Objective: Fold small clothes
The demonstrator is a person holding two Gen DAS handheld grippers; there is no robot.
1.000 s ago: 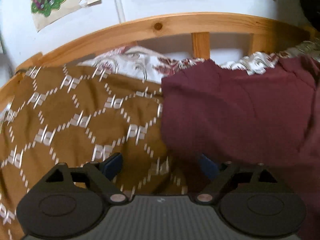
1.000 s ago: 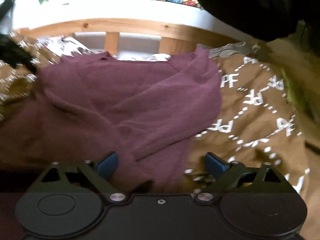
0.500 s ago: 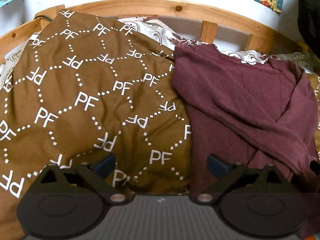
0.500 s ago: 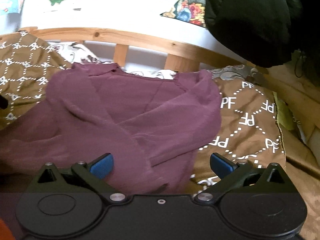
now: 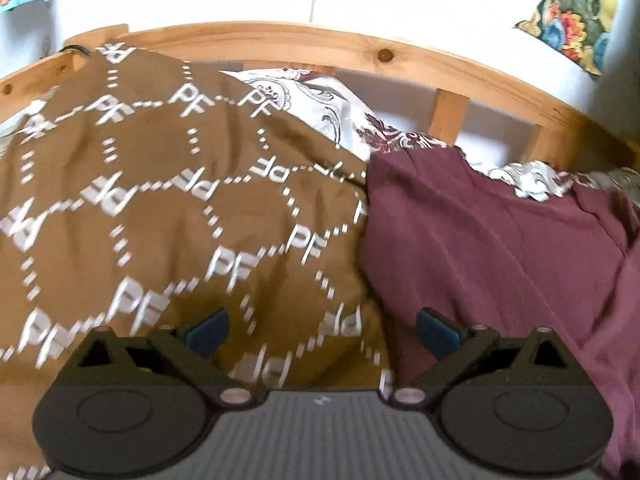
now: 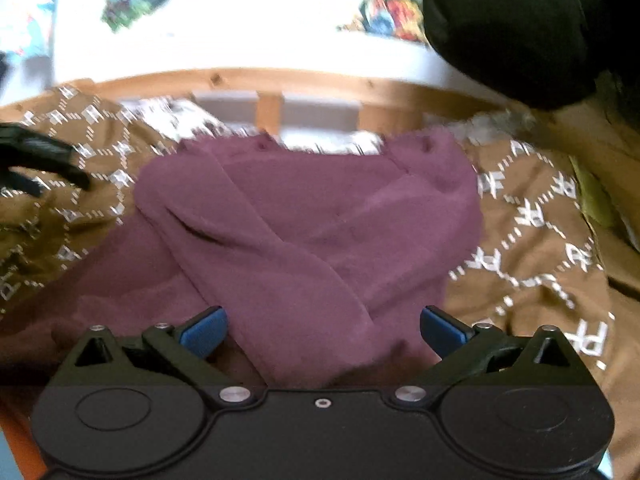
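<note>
Right wrist view is putting your right gripper [image 6: 322, 330] nearest, its blue pads spread wide and pinching nothing, with the maroon top [image 6: 304, 224] lying between and beyond them. You are looking at that garment with both sleeves crossed over its body, spread on the brown blanket [image 6: 536, 236] printed with white letters. Further back the wooden bed rail [image 6: 280, 80] is running across, and a black bundle of fabric [image 6: 512, 28] is hanging at the upper right. At the left edge a dark shape, probably your other gripper, is showing only as a blur.

Left wrist view is showing your left gripper [image 5: 320, 332] spread just as wide and holding nothing, hovering over the brown blanket [image 5: 140, 220] with the left edge of the maroon top [image 5: 500, 248] just beside its right pad. Beyond, a patterned white sheet [image 5: 320, 100] is peeking out under the blanket, then the rail [image 5: 360, 44] and the wall.

What is threatening you here, as a judgement: the blanket is rumpled and soft right at the garment's edge, so a pinch taken too deep is likely catching blanket along with the top and dragging both. The crossed sleeves are lying loose, so lifting the hem quickly is risking them sliding out and undoing the fold. Both views are blurring, so your aim is uncertain.

No containers are showing in either view
</note>
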